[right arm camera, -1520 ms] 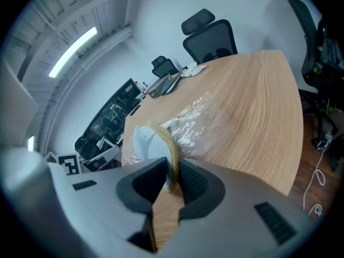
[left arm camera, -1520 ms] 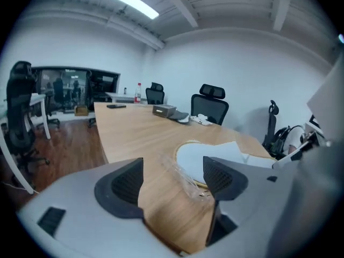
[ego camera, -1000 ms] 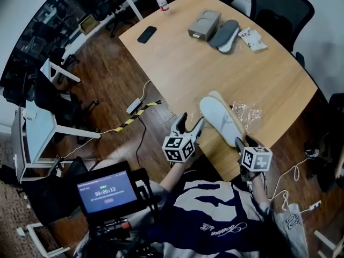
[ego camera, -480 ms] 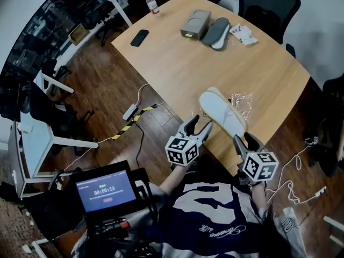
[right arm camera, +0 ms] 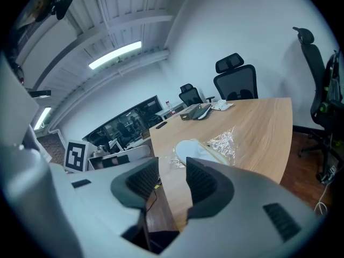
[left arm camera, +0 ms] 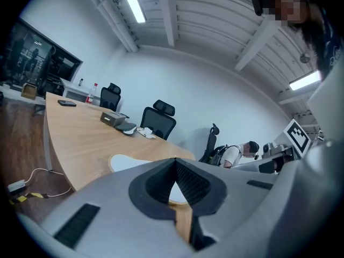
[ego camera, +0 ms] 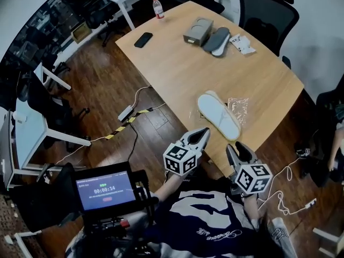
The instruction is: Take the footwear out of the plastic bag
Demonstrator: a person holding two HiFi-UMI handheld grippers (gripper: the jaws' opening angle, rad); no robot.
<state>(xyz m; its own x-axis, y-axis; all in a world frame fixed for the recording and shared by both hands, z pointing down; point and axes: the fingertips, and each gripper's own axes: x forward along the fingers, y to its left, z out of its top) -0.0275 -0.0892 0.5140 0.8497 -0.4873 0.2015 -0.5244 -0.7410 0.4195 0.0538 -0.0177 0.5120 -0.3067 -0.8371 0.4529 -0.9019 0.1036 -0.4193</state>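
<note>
A pair of white slippers [ego camera: 217,114], one stacked on the other, lies near the front edge of the wooden table [ego camera: 183,69]. The crumpled clear plastic bag [ego camera: 237,107] lies against their right side. My left gripper [ego camera: 202,134] hovers off the table edge, short of the slippers, shut with nothing in it. In the left gripper view the closed left gripper [left arm camera: 174,161] has a slipper [left arm camera: 124,162] beyond it. My right gripper [ego camera: 237,150] is open and empty below the table edge; its jaws have just narrowed a little. The right gripper view shows slippers [right arm camera: 189,149] and bag [right arm camera: 223,141] ahead.
At the table's far end lie grey slippers [ego camera: 216,39], a grey box [ego camera: 194,32], a white packet [ego camera: 242,43], a black phone [ego camera: 143,40] and a bottle [ego camera: 157,7]. Office chairs [ego camera: 267,12] stand behind the table. Cables [ego camera: 129,121] run across the wood floor.
Both grippers have drawn back from the slippers towards the person and risen. The left jaws went from wide open to shut on nothing. The slippers stay on the table.
</note>
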